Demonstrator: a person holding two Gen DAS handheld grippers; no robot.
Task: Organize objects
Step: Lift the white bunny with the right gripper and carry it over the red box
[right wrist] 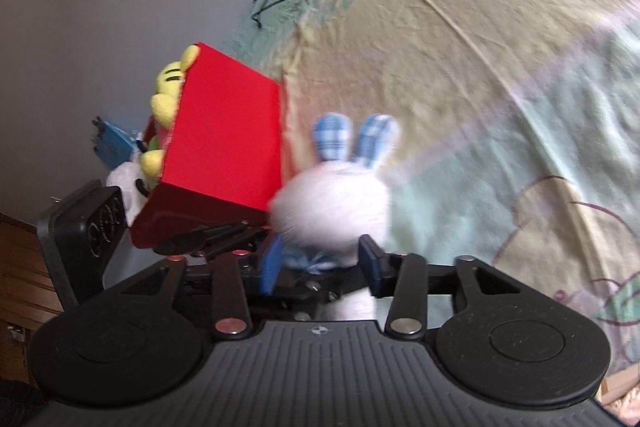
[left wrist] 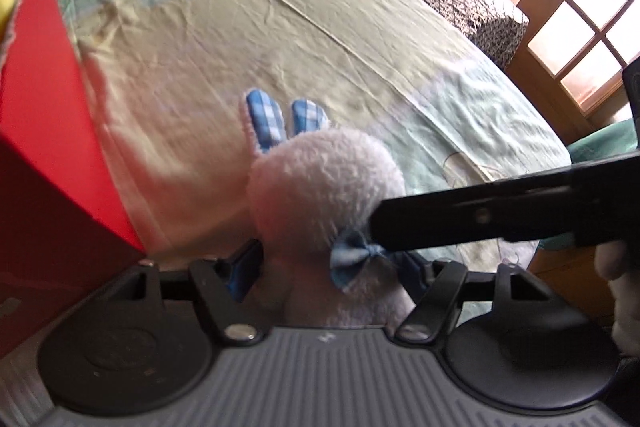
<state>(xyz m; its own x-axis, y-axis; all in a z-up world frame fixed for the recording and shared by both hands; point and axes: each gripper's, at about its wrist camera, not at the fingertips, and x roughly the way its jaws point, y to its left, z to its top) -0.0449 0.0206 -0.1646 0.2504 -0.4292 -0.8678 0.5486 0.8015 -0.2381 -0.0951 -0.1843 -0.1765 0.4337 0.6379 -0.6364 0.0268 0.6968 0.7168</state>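
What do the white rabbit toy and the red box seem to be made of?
The white rabbit toy looks like soft plush: its surface is fuzzy, and its ears carry blue checked fabric. The red box appears to be cardboard or stiff paperboard with a smooth matte finish: flat faces and sharp edges, though the material is not certain.

red box (left wrist: 48,147) blocks the left; bedsheet (left wrist: 360,39) beyond the plush rabbit (left wrist: 324,187) lies open.
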